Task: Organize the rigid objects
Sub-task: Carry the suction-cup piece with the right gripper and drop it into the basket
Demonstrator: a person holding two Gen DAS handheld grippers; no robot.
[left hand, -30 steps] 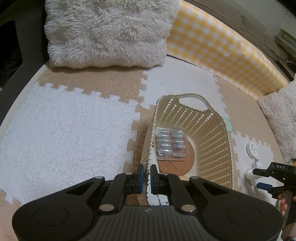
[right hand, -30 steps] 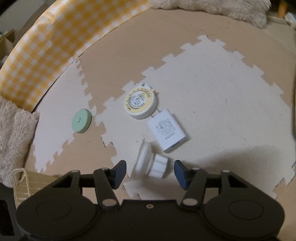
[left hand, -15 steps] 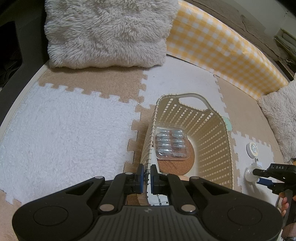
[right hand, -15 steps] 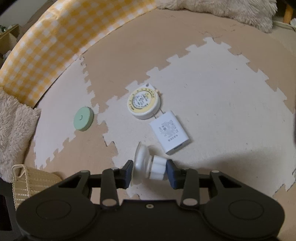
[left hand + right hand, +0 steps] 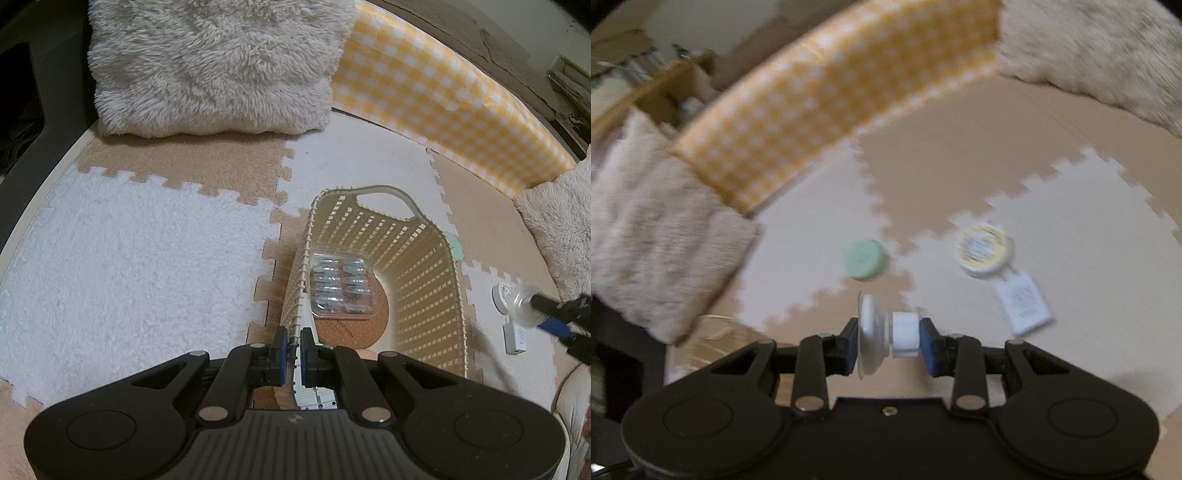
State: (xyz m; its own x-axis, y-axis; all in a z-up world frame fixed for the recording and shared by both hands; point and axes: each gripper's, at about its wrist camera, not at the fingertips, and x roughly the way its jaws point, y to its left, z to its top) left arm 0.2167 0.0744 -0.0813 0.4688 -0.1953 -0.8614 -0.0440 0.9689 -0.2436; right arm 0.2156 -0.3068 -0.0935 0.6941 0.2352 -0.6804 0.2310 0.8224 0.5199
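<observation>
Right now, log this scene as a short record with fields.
Left hand-held gripper: shut on the wicker basket rim
Right hand-held gripper: shut on a white suction cup knob, lifted off the mat
In basket: clear blister pack on a cork coaster
On foam mat: green disc, round tape measure, white charger

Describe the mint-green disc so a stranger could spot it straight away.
Start at the yellow-and-white checked bolster along the edge of the beige-and-white puzzle foam mat. Just in front of it lies the flat mint-green round disc. It is plain green, unlike the neighbouring white round case with a yellow label.
</observation>
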